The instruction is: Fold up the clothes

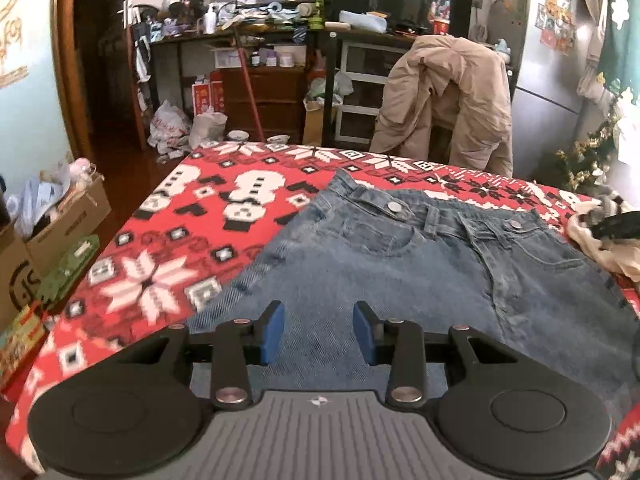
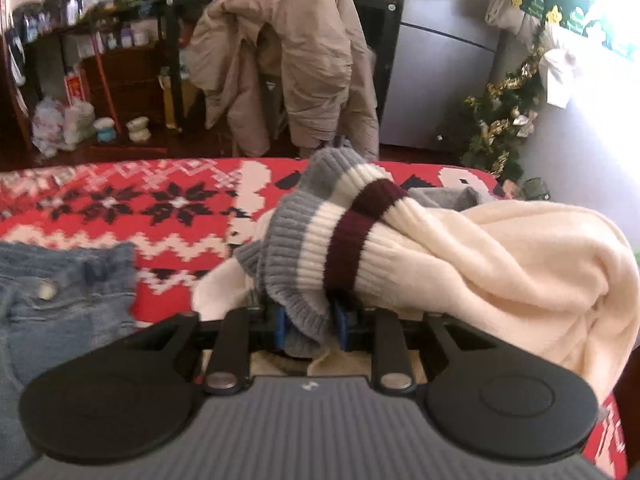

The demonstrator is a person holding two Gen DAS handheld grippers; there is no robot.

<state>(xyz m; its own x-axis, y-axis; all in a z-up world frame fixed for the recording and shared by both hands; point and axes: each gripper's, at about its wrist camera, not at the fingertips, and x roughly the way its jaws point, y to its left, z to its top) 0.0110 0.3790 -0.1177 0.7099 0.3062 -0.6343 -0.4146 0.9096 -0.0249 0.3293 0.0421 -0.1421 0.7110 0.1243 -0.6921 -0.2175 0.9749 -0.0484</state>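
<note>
Blue jeans (image 1: 400,280) lie flat on a red patterned blanket (image 1: 160,240), waistband and buttons toward the far edge. My left gripper (image 1: 320,332) hovers over the jeans' near part, open, with nothing between its blue pads. In the right wrist view a cream sweater (image 2: 480,264) with grey, white and maroon ribbed bands is bunched on the blanket (image 2: 120,208). My right gripper (image 2: 311,326) has the grey ribbed edge filling the gap between its pads. A corner of the jeans (image 2: 60,300) shows at the left. The sweater (image 1: 600,248) also peeks in at the left wrist view's right edge.
A chair draped with a beige jacket (image 1: 444,100) stands beyond the far edge. Cardboard boxes (image 1: 68,220) sit on the floor at the left. A fridge (image 1: 548,60) and a small decorated tree (image 2: 500,128) are at the right. Cluttered shelves line the back wall.
</note>
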